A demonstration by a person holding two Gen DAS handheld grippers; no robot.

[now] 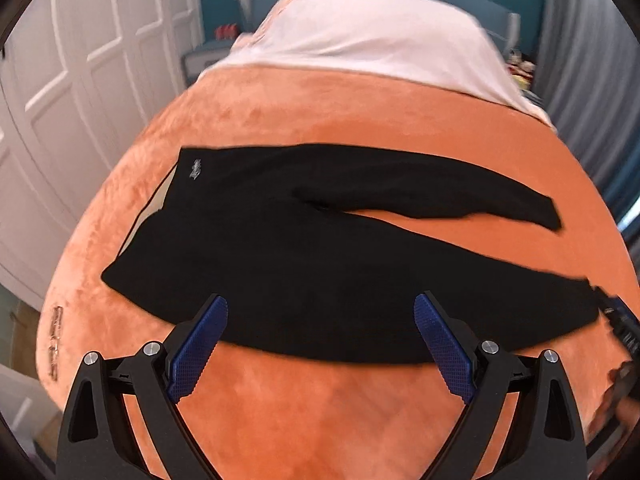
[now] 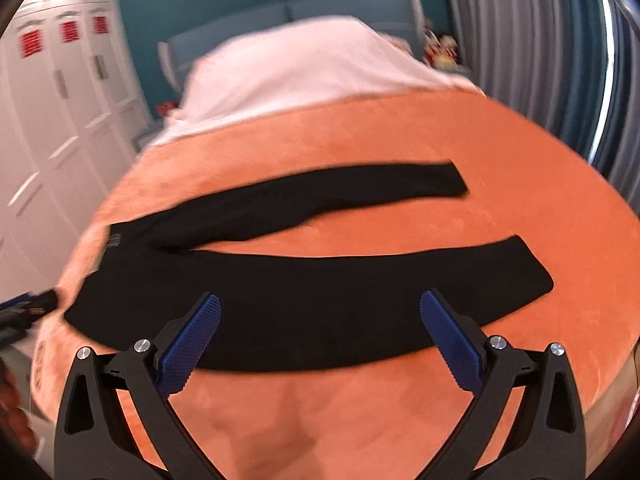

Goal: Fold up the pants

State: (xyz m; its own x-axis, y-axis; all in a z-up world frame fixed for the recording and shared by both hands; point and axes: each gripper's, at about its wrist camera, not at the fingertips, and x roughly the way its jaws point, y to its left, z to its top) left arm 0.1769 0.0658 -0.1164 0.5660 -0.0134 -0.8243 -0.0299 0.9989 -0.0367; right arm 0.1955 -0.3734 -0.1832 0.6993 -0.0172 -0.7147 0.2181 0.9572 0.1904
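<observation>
Black pants lie flat on an orange blanket, waistband to the left, both legs spread out to the right. In the right wrist view the pants show both leg ends at the right. My left gripper is open and empty, hovering above the near edge of the seat area. My right gripper is open and empty, above the near leg. The right gripper also shows at the right edge of the left wrist view, the left gripper at the left edge of the right wrist view.
The orange blanket covers a bed with a white sheet at the far end. White wardrobe doors stand to the left, grey curtains to the right, a blue headboard behind.
</observation>
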